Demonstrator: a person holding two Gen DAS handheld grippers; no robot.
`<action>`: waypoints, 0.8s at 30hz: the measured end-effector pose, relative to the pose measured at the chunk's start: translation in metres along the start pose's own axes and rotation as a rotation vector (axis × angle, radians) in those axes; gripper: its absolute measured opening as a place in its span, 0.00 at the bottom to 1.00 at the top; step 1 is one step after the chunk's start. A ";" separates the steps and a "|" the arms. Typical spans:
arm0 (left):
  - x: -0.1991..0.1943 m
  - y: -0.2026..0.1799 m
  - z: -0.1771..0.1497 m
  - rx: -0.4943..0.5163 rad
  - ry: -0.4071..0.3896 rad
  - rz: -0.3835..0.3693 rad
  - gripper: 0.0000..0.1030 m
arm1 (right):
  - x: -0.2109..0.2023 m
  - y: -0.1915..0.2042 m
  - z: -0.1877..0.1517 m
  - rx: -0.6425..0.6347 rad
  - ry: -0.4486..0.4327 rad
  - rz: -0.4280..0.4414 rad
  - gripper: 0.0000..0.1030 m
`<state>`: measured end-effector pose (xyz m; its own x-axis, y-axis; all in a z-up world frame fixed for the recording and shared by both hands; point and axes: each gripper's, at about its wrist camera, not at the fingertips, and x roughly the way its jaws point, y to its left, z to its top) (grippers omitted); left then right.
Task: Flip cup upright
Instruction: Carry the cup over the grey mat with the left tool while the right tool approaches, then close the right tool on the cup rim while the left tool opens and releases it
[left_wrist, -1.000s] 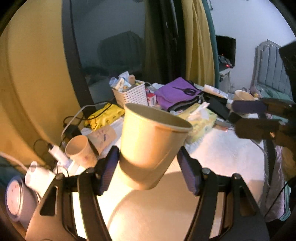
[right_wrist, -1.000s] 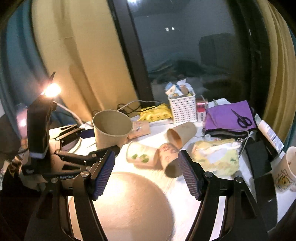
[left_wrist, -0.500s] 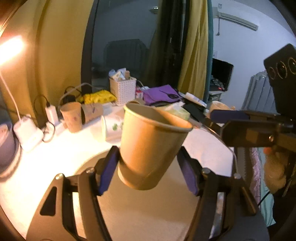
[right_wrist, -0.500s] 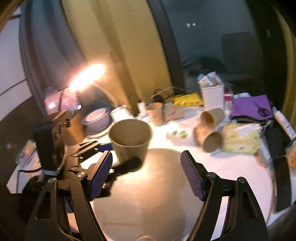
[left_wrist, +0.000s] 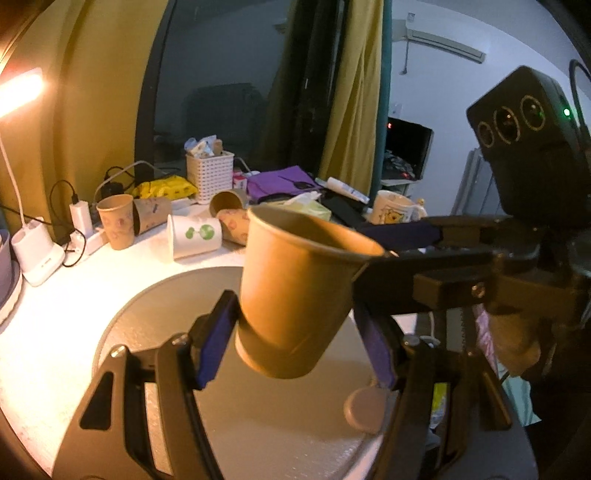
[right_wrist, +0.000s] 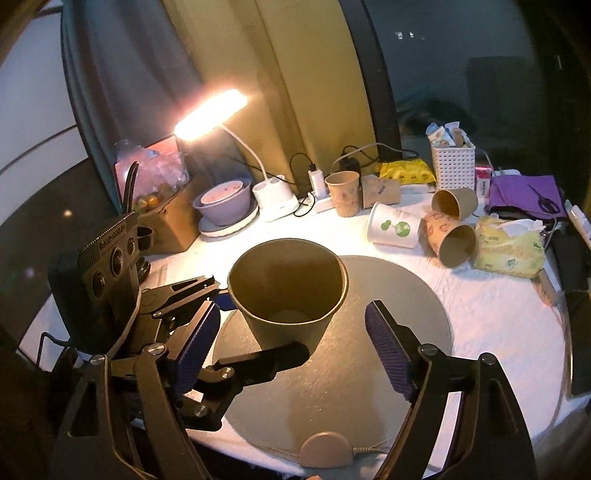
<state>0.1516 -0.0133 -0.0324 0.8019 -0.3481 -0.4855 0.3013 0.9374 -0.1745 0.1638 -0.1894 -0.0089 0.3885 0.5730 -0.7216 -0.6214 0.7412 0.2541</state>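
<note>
My left gripper (left_wrist: 295, 343) is shut on a plain brown paper cup (left_wrist: 295, 295), mouth up and tilted, held above the round grey mat (left_wrist: 155, 325). In the right wrist view the same cup (right_wrist: 288, 291) shows open end up above the mat (right_wrist: 399, 314), with the left gripper's fingers (right_wrist: 258, 362) on its lower part. My right gripper (right_wrist: 291, 350) is open around the cup, pads apart on either side without touching it. In the left wrist view the right gripper's finger (left_wrist: 417, 258) reaches to the cup's rim.
Several paper cups lie on their sides at the back (right_wrist: 454, 240), one white with green print (right_wrist: 395, 229); one stands upright (right_wrist: 343, 192). A lit desk lamp (right_wrist: 210, 114), bowl (right_wrist: 225, 199), white basket (right_wrist: 452, 166), tissue pack (right_wrist: 509, 247) and purple cloth (right_wrist: 524, 192) crowd the table's far side.
Both grippers pulled back and lowered over the mat. The right gripper has closed in around the cup, which stays in the left gripper, mouth up.
</note>
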 end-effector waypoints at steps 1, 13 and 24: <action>-0.001 -0.001 -0.001 0.001 -0.001 -0.004 0.64 | 0.000 0.000 -0.001 0.002 0.001 0.001 0.81; -0.014 -0.018 -0.007 0.031 -0.003 -0.048 0.64 | -0.001 0.003 -0.007 0.050 0.000 0.014 0.81; -0.023 -0.027 -0.009 0.044 -0.013 -0.064 0.64 | -0.007 0.006 -0.010 0.071 -0.003 0.019 0.81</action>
<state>0.1204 -0.0309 -0.0238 0.7871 -0.4073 -0.4633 0.3739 0.9123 -0.1669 0.1508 -0.1921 -0.0088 0.3790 0.5883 -0.7143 -0.5788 0.7530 0.3130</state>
